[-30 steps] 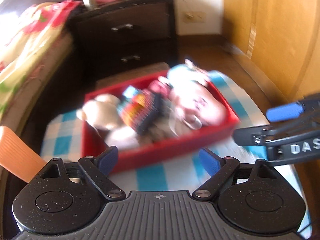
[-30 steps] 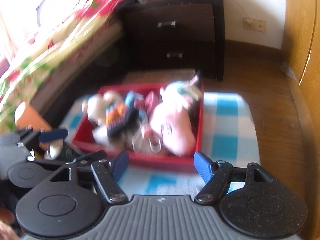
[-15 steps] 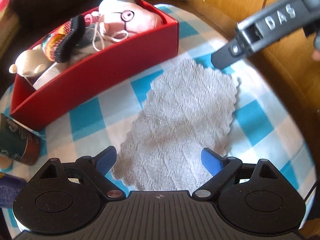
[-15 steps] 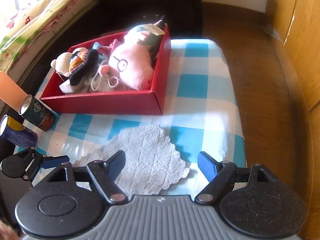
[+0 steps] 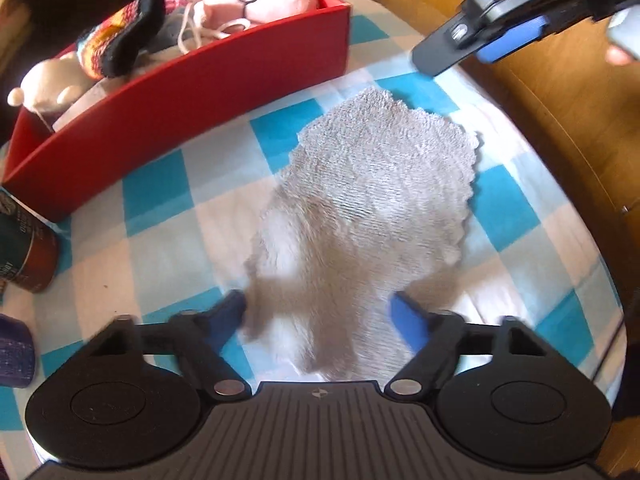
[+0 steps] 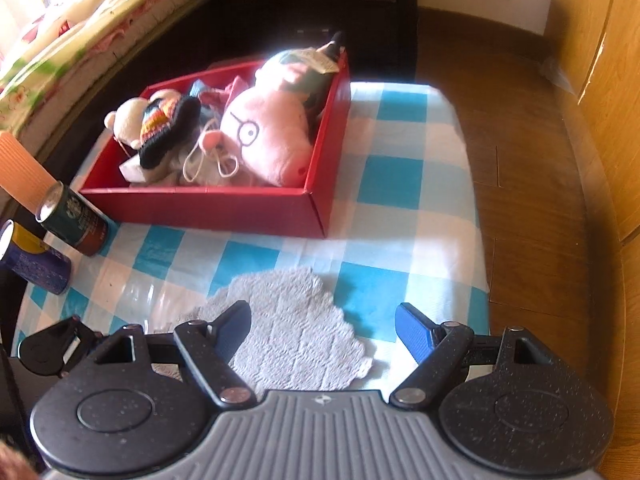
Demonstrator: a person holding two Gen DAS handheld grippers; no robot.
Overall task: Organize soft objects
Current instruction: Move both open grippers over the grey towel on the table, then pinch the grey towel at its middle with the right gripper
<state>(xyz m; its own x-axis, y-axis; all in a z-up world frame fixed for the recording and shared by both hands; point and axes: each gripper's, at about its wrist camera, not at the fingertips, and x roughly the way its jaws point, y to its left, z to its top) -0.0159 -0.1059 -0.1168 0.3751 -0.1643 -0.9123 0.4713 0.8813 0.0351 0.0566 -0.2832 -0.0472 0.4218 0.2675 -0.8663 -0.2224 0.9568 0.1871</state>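
A grey fluffy cloth (image 5: pixel 372 200) lies flat on the blue-and-white checked table; it also shows in the right wrist view (image 6: pixel 288 320). My left gripper (image 5: pixel 320 316) is open, low over the cloth's near edge, its fingers on either side of it. My right gripper (image 6: pixel 324 324) is open above the cloth's right part; it shows in the left wrist view at the upper right (image 5: pixel 480 36). A red box (image 6: pixel 224 208) behind the cloth holds a pink pig plush (image 6: pixel 268 140), a striped knitted piece (image 6: pixel 164 128) and a cream plush (image 6: pixel 124 120).
Two drink cans (image 6: pixel 76 220) (image 6: pixel 28 260) stand left of the red box. An orange object (image 6: pixel 20 172) is behind them. A bed (image 6: pixel 80 12) and a dark dresser are beyond the table. Wooden floor and a wooden wardrobe (image 6: pixel 600 80) are on the right.
Both views swung down from the box toward the table. My left gripper has dropped closer to the cloth's near edge. My right gripper has lowered slightly toward the cloth.
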